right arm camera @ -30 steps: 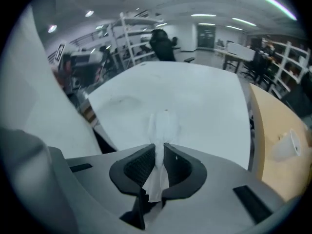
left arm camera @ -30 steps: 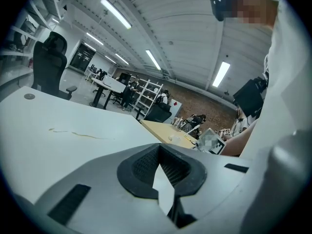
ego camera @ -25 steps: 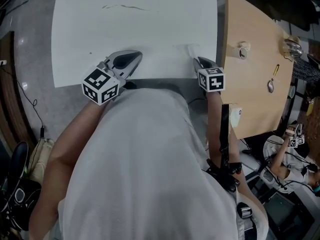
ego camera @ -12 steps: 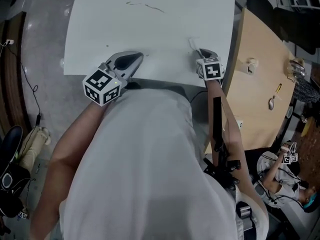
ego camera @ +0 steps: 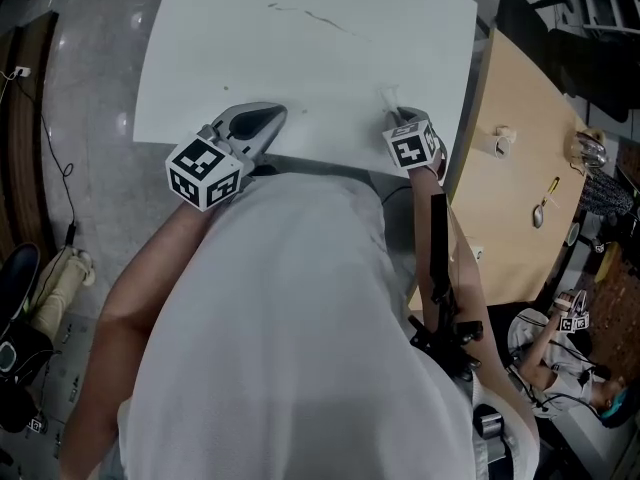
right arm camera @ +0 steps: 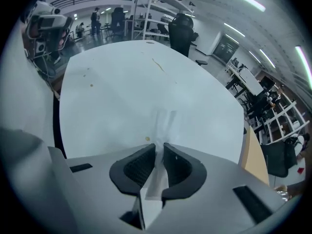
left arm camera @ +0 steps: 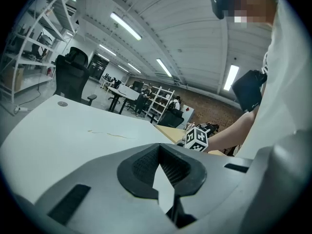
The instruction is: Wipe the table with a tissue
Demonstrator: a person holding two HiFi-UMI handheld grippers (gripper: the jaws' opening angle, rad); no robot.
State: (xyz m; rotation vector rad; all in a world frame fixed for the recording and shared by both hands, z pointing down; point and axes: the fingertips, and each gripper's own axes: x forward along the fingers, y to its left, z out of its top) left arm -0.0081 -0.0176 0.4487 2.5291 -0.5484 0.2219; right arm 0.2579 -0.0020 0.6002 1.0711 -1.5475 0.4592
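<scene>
**Tissue pinched in the right gripper at the table's near edge**

In the right gripper view, the right gripper has its two dark pads pressed onto a white tissue. The tissue runs up between them, and its free end trails forward onto the white table. Only this view shows a small yellowish speck on the tabletop just beside the tissue.

The head view hides the pads themselves. There the right gripper points steeply down at the table's near edge, and the tissue is just a pale wisp ahead of it.

The left gripper view shows the left gripper with its jaw tips together and nothing between them. Beyond them it catches the right gripper's marker cube from the side, an angle no other view gives. From above, the left gripper lies low over the same near edge, well apart from the right one.

A thin brown streak marks the far part of the table and is visible in all three views. Only the head view shows the wooden table to the right, with a spoon on it.
</scene>
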